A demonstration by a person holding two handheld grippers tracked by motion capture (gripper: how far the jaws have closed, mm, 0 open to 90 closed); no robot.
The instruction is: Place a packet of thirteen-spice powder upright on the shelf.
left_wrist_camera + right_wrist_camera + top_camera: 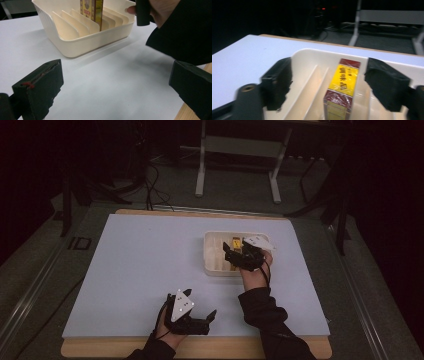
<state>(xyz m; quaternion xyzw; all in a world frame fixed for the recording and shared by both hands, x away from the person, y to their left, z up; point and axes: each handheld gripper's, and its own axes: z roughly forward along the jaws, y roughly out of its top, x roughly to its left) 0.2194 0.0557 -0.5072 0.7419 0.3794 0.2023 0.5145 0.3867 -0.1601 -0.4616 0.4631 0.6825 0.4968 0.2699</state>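
Your yellow-and-red printed carton (343,85) already stands upright in a slot of the cream plastic divided tray (212,269) toward the worktop's far right (seemingly placed), so your right gripper (329,82), jaws apart around it, need only withdraw, while your left gripper (192,312) waits spread and empty near the front edge.

A cream divided bin (216,269) is sitting on the right half of the desk (145,255), toward the far edge, and it is the only thing standing in the way there. Its upright dividers (75,21) are leaving narrow slots, and a yellow and red box (343,85) is standing upright in one of them. The right gripper (235,254) is hovering over the bin, its jaws spread wide either side of the box without touching it. The left gripper (192,312) is lying near the near edge, jaws apart, with bare desk stretching from it to the bin's wall.
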